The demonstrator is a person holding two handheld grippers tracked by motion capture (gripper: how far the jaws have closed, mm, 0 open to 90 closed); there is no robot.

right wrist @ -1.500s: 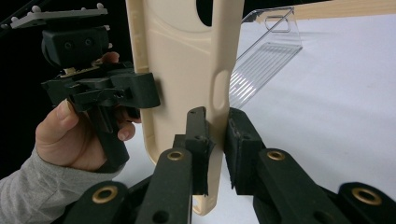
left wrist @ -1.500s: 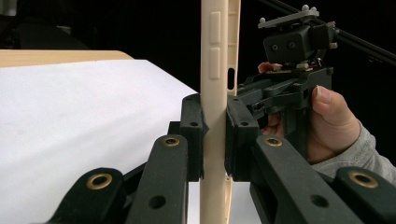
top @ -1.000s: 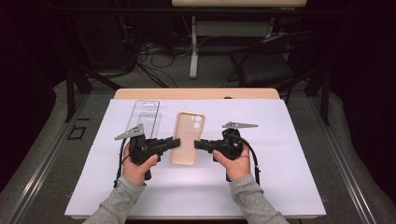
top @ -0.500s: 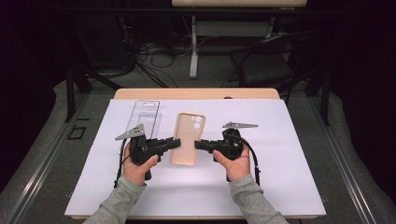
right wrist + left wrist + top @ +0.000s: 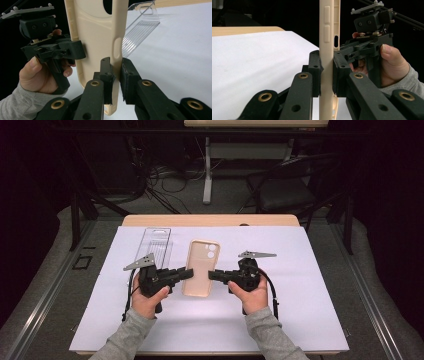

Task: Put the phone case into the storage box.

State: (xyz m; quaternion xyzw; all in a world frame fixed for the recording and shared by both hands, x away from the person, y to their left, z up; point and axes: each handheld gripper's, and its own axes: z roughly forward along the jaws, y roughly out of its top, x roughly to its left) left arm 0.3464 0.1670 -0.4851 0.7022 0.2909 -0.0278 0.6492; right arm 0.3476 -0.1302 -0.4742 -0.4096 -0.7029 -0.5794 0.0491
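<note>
A beige phone case (image 5: 201, 266) hangs between my two grippers over the white sheet (image 5: 300, 285). My left gripper (image 5: 189, 274) is shut on the case's left edge. In the left gripper view its pads (image 5: 315, 72) clamp the beige phone case (image 5: 326, 50) edge-on. My right gripper (image 5: 212, 275) is shut on the opposite edge. In the right gripper view its black jaws pinch the rim of the beige phone case (image 5: 100, 32), and my right gripper (image 5: 116, 77) sits near the side cutout. The left gripper (image 5: 75, 50) shows there on the far side.
A clear plastic package (image 5: 154, 245) lies on the sheet behind the left hand, and the clear plastic package (image 5: 140, 30) appears beyond the case. The wooden table edge (image 5: 210, 220) runs along the back. Cables and chair legs stand on the dark floor beyond.
</note>
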